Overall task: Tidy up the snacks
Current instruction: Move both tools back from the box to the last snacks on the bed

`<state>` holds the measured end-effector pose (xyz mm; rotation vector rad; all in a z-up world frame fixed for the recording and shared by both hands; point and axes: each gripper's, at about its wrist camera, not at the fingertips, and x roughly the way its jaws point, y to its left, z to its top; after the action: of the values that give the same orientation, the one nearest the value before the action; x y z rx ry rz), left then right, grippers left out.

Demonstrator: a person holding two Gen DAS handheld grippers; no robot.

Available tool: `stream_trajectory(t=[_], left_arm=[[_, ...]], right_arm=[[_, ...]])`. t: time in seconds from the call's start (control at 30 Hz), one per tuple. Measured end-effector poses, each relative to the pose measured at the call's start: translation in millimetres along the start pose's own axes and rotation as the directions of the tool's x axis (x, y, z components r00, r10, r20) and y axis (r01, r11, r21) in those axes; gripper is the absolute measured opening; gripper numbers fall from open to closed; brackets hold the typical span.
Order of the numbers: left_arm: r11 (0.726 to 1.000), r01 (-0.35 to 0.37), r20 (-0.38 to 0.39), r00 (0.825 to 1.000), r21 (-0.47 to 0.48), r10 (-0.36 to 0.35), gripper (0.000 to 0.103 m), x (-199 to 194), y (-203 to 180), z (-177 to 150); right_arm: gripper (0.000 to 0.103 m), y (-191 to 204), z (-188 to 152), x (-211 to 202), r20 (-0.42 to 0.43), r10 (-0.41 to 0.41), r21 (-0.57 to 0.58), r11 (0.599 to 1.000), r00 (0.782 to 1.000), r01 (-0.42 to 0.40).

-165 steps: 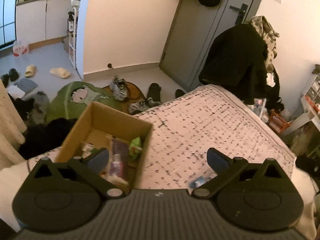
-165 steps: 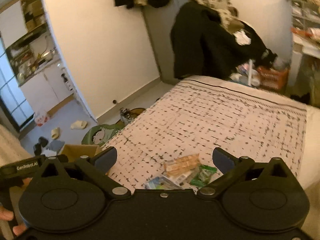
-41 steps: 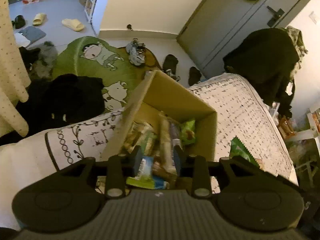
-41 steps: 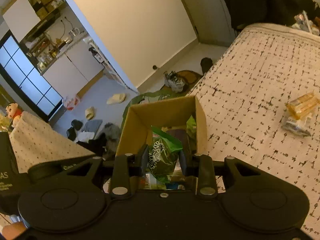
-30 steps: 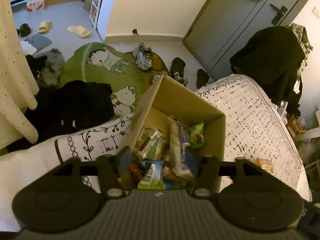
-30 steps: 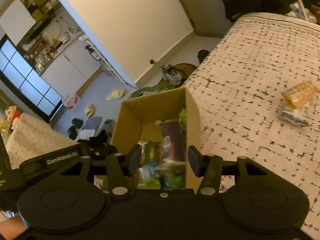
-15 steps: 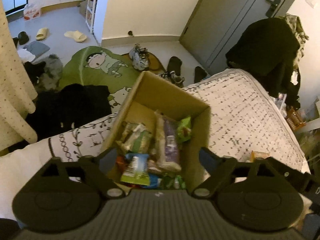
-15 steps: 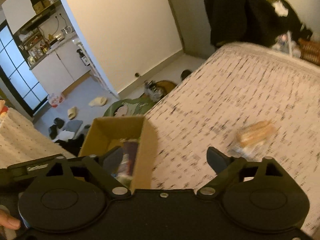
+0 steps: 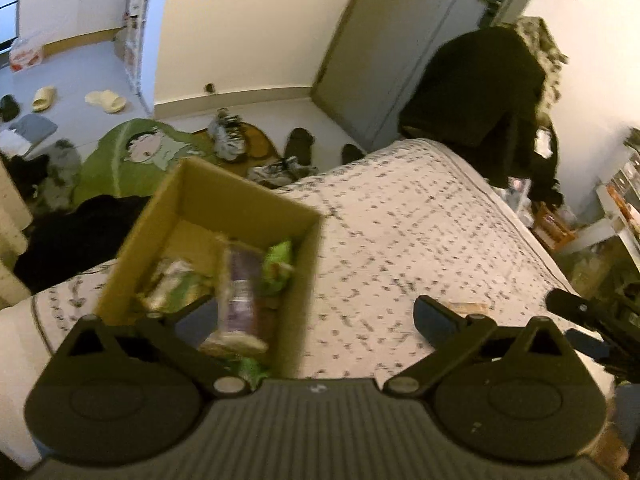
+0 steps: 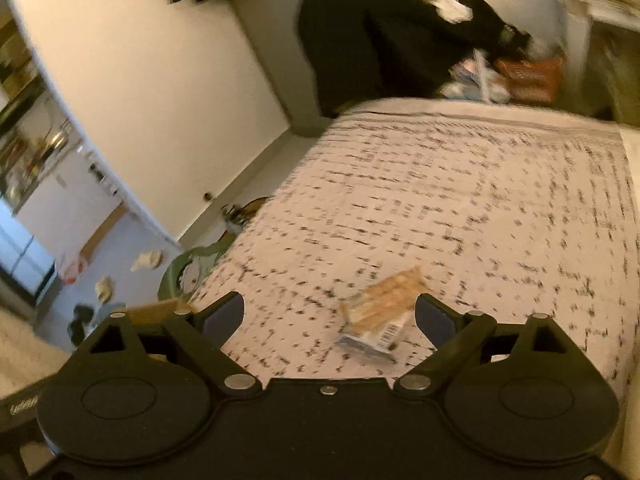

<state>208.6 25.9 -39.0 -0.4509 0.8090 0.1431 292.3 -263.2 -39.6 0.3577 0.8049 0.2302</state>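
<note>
Two snack packets are left on the bed; light and crinkly, best pinched mid-body. Both the left hand-held gripper and the right hand-held gripper, just opened, are seen spread and empty.

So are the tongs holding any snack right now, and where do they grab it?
No. Both the left tongs and right tongs have just been opening and hold nothing; the tan snack packet lies loose on the bed.

I saw a patterned bed cover; beyond its far corner stood a grey door, with a green cartoon rug, shoes and slippers left of that door.
</note>
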Motion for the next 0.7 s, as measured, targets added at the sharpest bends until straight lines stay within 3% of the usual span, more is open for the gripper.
stream_trajectory(t=[0.17, 0.37, 0.43, 0.5, 0.53, 0.7], left_arm=[[0.999, 0.016, -0.003, 1.0, 0.034, -0.016, 0.103, 12, -27, -6], [0.998, 0.044, -0.015, 0.999, 0.046, -0.043, 0.102, 39, -54, -7], [0.999, 0.044, -0.016, 0.999, 0.026, -0.044, 0.101, 50, -61, -11], [0.998, 0.056, 0.002, 0.998, 0.009, -0.056, 0.1, 58, -66, -15], [0.998, 0.066, 0.002, 0.998, 0.002, -0.066, 0.1, 64, -68, -16], [0.994, 0.106, -0.016, 0.994, -0.001, -0.106, 0.092, 95, -81, -25]], right_arm=[[0.092, -33, 1, 18, -0.021, -0.058, 0.11, 0.992, 0.998, 0.059], [0.091, -52, 6, 47, -0.049, -0.006, 0.17, 0.985, 0.999, 0.014], [0.085, -58, 5, 58, -0.075, 0.017, 0.2, 0.98, 0.997, -0.001], [0.07, -63, 1, 70, -0.108, 0.046, 0.226, 0.974, 0.993, -0.021], [0.067, -63, 0, 74, -0.115, 0.057, 0.227, 0.973, 0.992, -0.03], [0.065, -67, 0, 88, -0.115, 0.09, 0.249, 0.967, 0.989, -0.059]])
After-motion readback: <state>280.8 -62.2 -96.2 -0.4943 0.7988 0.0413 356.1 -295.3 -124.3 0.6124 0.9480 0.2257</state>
